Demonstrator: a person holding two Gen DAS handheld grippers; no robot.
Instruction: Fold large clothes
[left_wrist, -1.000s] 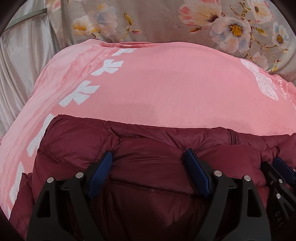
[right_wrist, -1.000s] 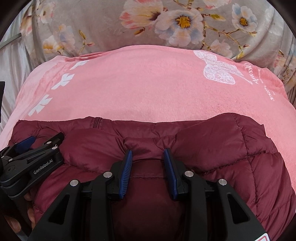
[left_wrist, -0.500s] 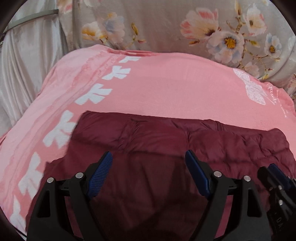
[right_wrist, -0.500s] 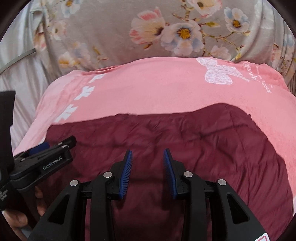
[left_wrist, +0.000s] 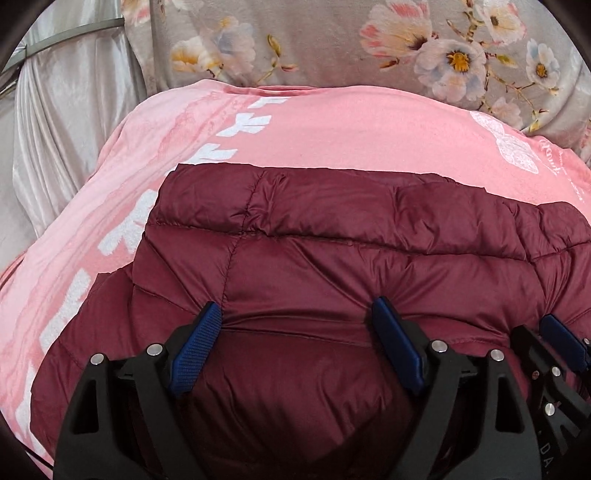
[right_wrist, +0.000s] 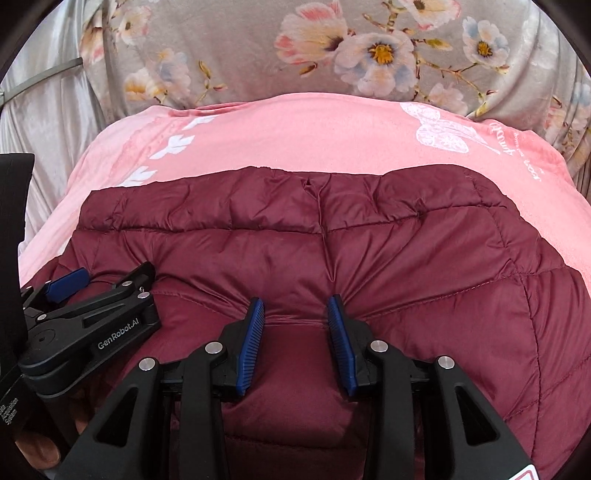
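A maroon quilted puffer jacket (left_wrist: 332, 221) lies on a pink blanket (left_wrist: 332, 122); its far edge runs straight across the blanket. My left gripper (left_wrist: 295, 304) has a thick fold of the jacket bunched between its blue pads, which stand wide apart, and its jaws are opening. In the right wrist view the jacket (right_wrist: 406, 251) puckers at the pad tips of my right gripper (right_wrist: 296, 300), which pinches a narrower fold while its jaws open slightly. The two grippers sit side by side on the jacket's near part.
Grey floral fabric (left_wrist: 332, 44) rises behind the blanket. A silvery curtain (left_wrist: 66, 122) hangs at the left. A person's hand (right_wrist: 37, 450) shows at the bottom left of the right wrist view. The pink blanket (right_wrist: 295, 136) carries white prints along its left side and far right.
Both grippers have moved forward over the blanket with the jacket in them. The jacket's far edge now lies farther up the blanket and flatter than a second ago.
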